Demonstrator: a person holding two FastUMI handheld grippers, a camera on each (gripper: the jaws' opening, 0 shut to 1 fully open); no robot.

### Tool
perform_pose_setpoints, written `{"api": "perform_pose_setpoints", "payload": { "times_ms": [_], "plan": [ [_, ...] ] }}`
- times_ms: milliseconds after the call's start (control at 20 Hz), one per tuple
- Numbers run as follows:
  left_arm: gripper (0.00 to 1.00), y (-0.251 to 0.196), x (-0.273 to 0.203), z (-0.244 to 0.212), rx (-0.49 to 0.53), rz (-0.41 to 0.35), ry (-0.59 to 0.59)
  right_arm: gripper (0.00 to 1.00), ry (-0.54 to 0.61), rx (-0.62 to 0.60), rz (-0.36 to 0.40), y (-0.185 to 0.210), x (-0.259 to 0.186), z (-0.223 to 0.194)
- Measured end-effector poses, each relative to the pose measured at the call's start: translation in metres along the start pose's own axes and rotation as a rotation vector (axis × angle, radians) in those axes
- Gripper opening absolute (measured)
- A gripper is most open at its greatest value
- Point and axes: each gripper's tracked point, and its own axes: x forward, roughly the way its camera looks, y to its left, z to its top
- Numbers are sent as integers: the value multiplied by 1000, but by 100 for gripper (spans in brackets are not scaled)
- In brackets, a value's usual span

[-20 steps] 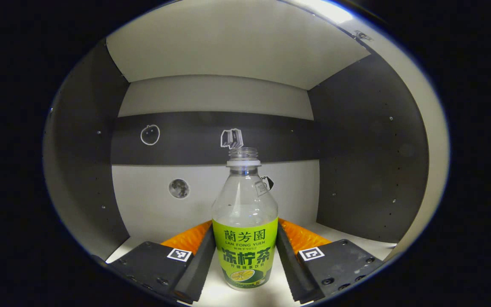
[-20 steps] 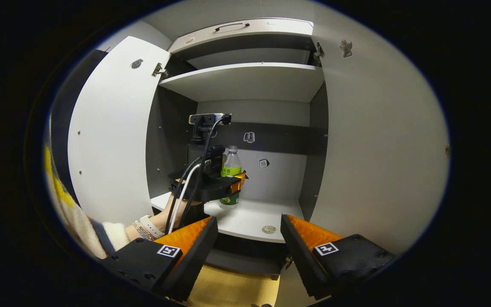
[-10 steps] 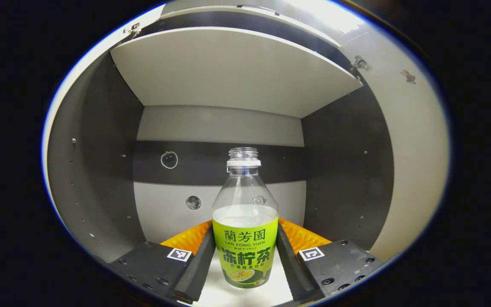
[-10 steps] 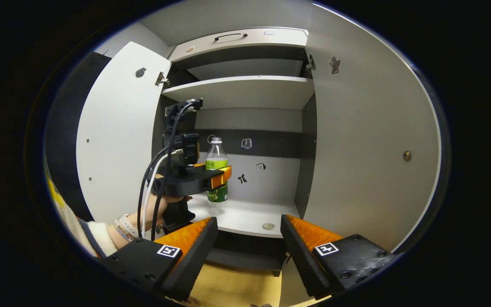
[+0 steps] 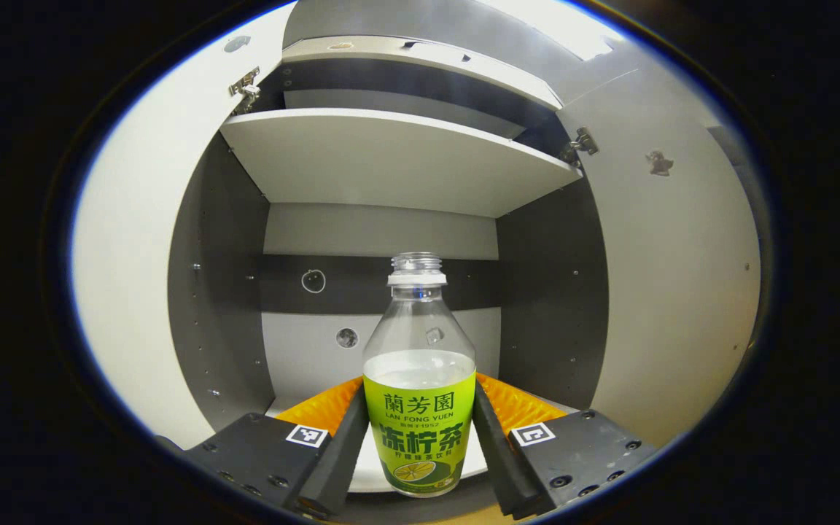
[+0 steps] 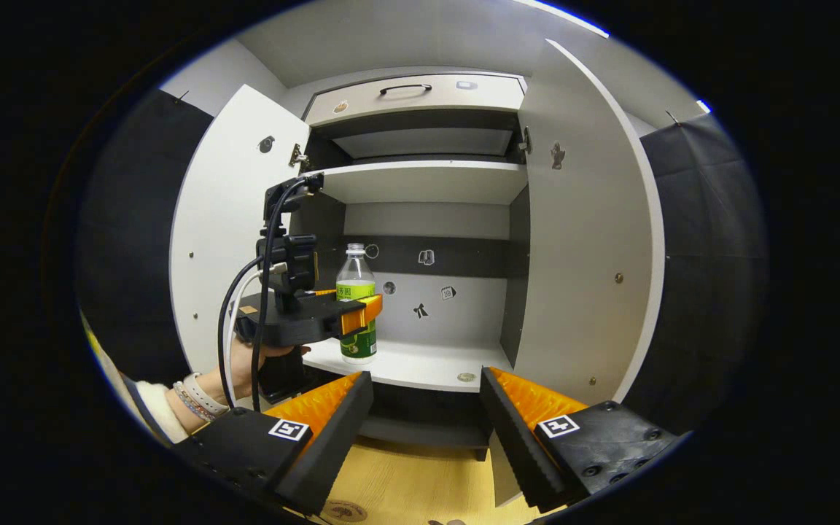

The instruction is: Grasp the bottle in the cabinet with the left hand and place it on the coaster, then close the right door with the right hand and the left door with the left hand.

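A clear bottle (image 5: 420, 394) with a green label and no cap stands upright between my left gripper's (image 5: 420, 445) fingers, which press on both sides of the label. In the right gripper view the left gripper (image 6: 351, 317), held by a hand (image 6: 259, 357), carries the bottle (image 6: 356, 292) at the front left edge of the cabinet's lower shelf (image 6: 420, 368). My right gripper (image 6: 426, 383) is open and holds nothing, in front of the cabinet and below that shelf. The left door (image 6: 234, 240) and the right door (image 6: 580, 240) both stand open. A round brown coaster (image 6: 343, 510) lies on the wooden tabletop (image 6: 405, 488).
An upper shelf (image 6: 427, 179) crosses the cabinet above the bottle, with a drawer front (image 6: 413, 95) at the top. A small round disc (image 6: 467, 377) lies near the lower shelf's front edge. Small stickers dot the back wall (image 6: 427, 292).
The left gripper has drawn the bottle back from deep inside the cabinet to the shelf's front edge. The right gripper has backed away, so both doors show more fully.
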Motion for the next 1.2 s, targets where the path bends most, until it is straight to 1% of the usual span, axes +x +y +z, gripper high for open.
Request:
{"api": "perform_pose_setpoints", "payload": {
  "times_ms": [300,450,600,800,950,1200],
  "plan": [
    [76,-10,-46,-9,-22,-28,24,98,6,2,-36,3,-26,-1],
    [76,-17,-68,-19,-44,-50,38,98,8,-21,-66,-2,-35,-5],
    [76,-26,-89,-39,-65,-77,51,98,-1,-33,-97,-10,-43,-5],
    [77,-45,-122,-79,-100,-124,83,98,-3,-50,-127,-23,-45,-12],
    [77,-58,-147,-110,-114,-132,105,98,-12,-37,-117,-25,-45,-13],
    [77,-75,-182,-154,-103,-92,135,98,1,-68,-74,-35,-36,-30]
  ]
}}
